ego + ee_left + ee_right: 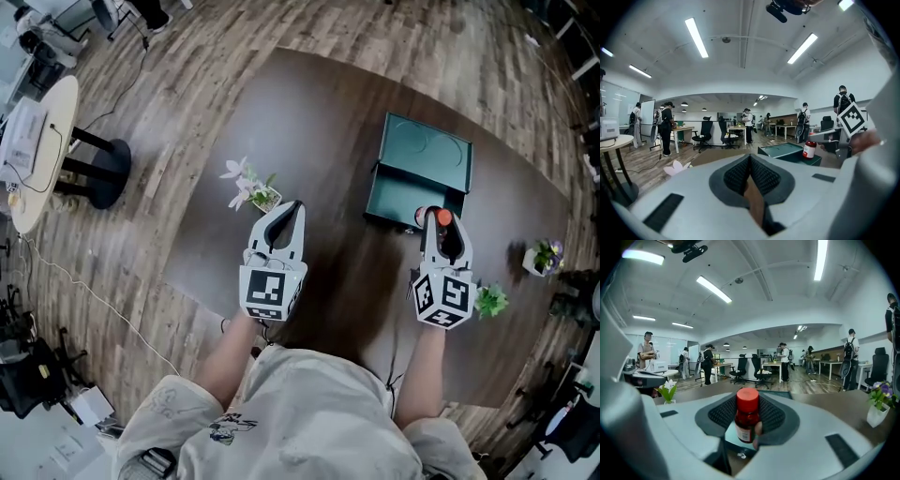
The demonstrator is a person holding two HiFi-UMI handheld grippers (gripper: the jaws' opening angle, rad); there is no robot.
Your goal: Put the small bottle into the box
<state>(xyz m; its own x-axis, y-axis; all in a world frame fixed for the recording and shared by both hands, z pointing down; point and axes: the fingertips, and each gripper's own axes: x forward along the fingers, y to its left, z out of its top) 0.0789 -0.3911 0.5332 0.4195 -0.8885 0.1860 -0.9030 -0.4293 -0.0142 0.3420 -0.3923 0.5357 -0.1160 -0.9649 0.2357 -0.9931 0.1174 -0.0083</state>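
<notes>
My right gripper clamped the small red-capped brown bottle upright, at the front edge of the open dark-green box. Carry step, I judged; next: ease forward, lower it inside, release. Meanwhile my left gripper sat closed, empty.

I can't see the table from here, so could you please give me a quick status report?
Left gripper shut, empty. Right gripper shut on small red-capped brown bottle, at near edge of open teal box, not inside yet. Nothing blocking.

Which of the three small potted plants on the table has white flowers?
The white-flowered plant by the left gripper; the purple-flowered plant and the plain green plant stand at right.
</notes>
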